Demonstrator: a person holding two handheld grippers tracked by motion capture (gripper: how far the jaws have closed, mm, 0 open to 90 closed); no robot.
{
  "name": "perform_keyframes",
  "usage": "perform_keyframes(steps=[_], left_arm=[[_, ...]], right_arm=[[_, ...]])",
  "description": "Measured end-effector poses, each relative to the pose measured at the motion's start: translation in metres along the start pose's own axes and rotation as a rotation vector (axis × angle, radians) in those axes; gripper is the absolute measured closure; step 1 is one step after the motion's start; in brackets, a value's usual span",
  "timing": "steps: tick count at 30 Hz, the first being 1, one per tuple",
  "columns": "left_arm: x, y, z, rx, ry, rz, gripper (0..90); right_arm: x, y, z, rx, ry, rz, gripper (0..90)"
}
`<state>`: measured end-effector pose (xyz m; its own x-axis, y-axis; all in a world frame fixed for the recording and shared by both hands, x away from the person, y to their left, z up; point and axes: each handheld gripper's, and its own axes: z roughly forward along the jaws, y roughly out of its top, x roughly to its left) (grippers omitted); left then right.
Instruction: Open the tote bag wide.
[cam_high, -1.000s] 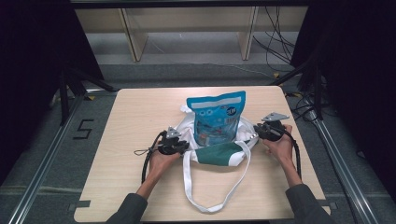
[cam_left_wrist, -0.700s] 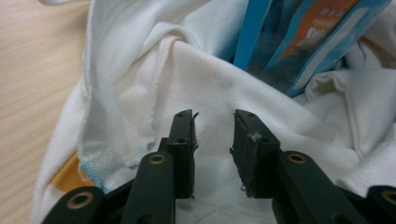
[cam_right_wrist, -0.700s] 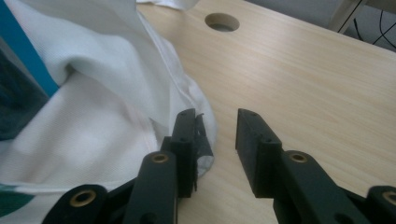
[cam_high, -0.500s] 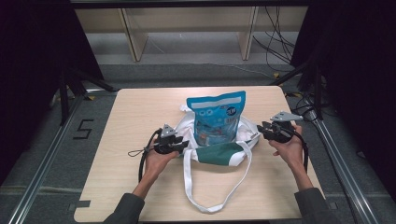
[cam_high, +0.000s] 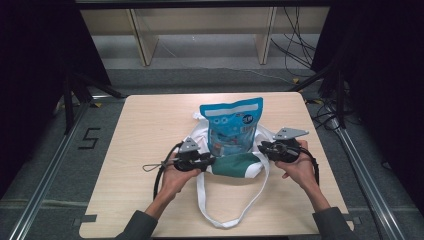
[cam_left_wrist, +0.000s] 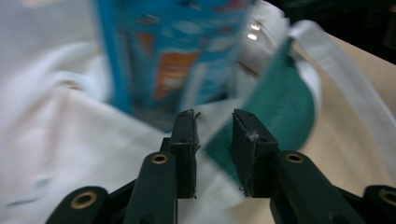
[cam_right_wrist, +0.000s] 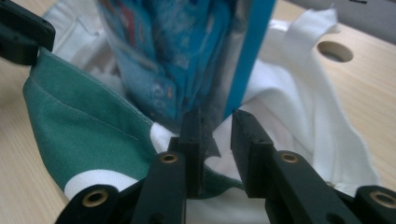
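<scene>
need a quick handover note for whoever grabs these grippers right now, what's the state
Left gripper: at the left side of the bag mouth, its jaws have just been closing; the green rim of the tote bag lies between the fingers, with a gap showing, no firm pinch visible.
Right gripper: at the right side of the mouth, jaws also just closing, white cloth between them, grip unclear.
Blue snack pouch: upright, lower part inside the white tote bag, top sticking out.
Done: pouch partly in.
Left: likely pull the mouth up around the pouch; the long strap lies loose on the table.

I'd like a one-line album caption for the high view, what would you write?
Two hand-held grippers, left gripper and right gripper, work at the mouth of a white-and-green cloth bag around a blue snack packet.
</scene>
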<state>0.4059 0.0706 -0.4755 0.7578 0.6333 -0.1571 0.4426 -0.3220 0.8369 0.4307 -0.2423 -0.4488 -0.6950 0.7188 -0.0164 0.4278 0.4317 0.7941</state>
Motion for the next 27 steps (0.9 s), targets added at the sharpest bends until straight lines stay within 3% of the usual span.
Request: perform_keyframes(steps=[1,2,5,6,7,8,10,12,13,15,16,18,19,21,22,23,24,27], left_arm=[[-0.003,-0.001,0.003,0.025,0.02,0.044,67.4],[-0.005,-0.003,0.005,0.02,0.024,0.046,67.7],[-0.007,-0.009,0.008,0.029,0.007,0.03,69.8],[-0.009,-0.013,0.01,0.049,0.012,0.051,70.1],[-0.01,-0.014,0.011,0.061,0.007,0.065,70.5],[-0.01,-0.014,0.011,0.061,0.007,0.065,70.7],[-0.014,-0.014,0.012,0.077,0.019,0.112,70.7],[-0.017,-0.017,0.017,0.092,0.029,0.123,72.6],[-0.018,-0.023,0.025,0.12,0.083,0.18,73.2],[-0.019,-0.025,0.027,0.125,0.075,0.18,73.9],[-0.019,-0.025,0.028,0.115,0.064,0.156,74.3],[-0.017,-0.025,0.028,0.116,0.061,0.155,74.7],[-0.018,-0.025,0.028,0.117,0.072,0.157,74.7],[-0.019,-0.025,0.029,0.108,0.068,0.156,74.8],[-0.018,-0.025,0.029,0.11,0.071,0.173,75.1],[-0.019,-0.025,0.029,0.109,0.076,0.142,75.7],[-0.017,-0.025,0.029,0.122,0.086,0.16,76.9],[-0.014,-0.023,0.033,0.114,0.088,0.158,77.1]], right_arm=[[0.001,-0.001,0.001,0.013,0.012,-0.009,78.8],[-0.001,-0.001,0.002,0.016,0.029,-0.04,80.8],[0.005,-0.005,-0.001,0.084,0.08,-0.048,83.2],[0.007,-0.009,0.0,0.085,0.09,-0.046,84.0],[0.008,-0.012,-0.001,0.122,0.101,-0.06,84.9],[0.008,-0.012,-0.001,0.122,0.101,-0.06,84.9],[0.014,-0.022,0.002,0.144,0.11,-0.051,86.5],[0.016,-0.029,0.004,0.171,0.1,-0.068,87.5],[0.021,-0.036,0.011,0.161,0.08,-0.065,88.1],[0.024,-0.036,0.014,0.192,0.066,-0.083,89.3],[0.026,-0.036,0.016,0.181,0.053,-0.085,89.3],[0.026,-0.036,0.017,0.184,0.03,-0.094,89.3],[0.025,-0.036,0.017,0.18,0.052,-0.089,89.2],[0.024,-0.038,0.018,0.161,0.051,-0.061,89.2],[0.022,-0.038,0.017,0.167,0.054,-0.067,89.3],[0.023,-0.038,0.018,0.169,0.055,-0.06,89.3],[0.022,-0.038,0.018,0.165,0.048,-0.066,89.4],[0.02,-0.035,0.02,0.181,0.043,-0.055,89.4]])
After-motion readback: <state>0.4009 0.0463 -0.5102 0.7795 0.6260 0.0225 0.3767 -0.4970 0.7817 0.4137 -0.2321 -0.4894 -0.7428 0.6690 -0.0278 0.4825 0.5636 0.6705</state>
